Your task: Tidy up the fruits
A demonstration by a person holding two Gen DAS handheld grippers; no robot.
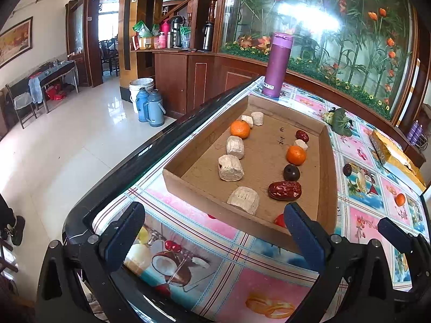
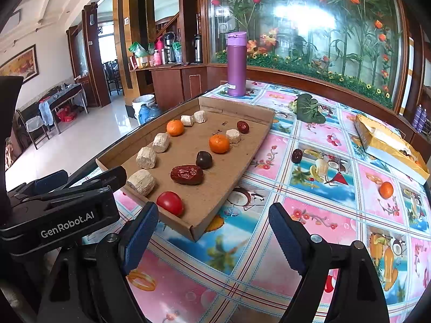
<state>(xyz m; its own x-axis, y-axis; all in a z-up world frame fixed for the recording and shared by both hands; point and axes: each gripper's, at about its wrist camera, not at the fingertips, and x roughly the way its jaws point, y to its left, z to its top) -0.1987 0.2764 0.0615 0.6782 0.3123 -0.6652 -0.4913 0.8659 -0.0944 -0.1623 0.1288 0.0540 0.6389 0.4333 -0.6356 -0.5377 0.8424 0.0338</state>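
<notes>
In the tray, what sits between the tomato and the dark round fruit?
A wrinkled red date lies between the tomato and the dark fruit; the right wrist view shows it best.

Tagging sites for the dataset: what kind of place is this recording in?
Most likely a private home, in a living or dining area. A table with a fruit-print cloth holds the cardboard tray and a purple flask; behind it are a glass panel of artificial flowers, thermos jugs on a tiled floor and a framed painting.
</notes>
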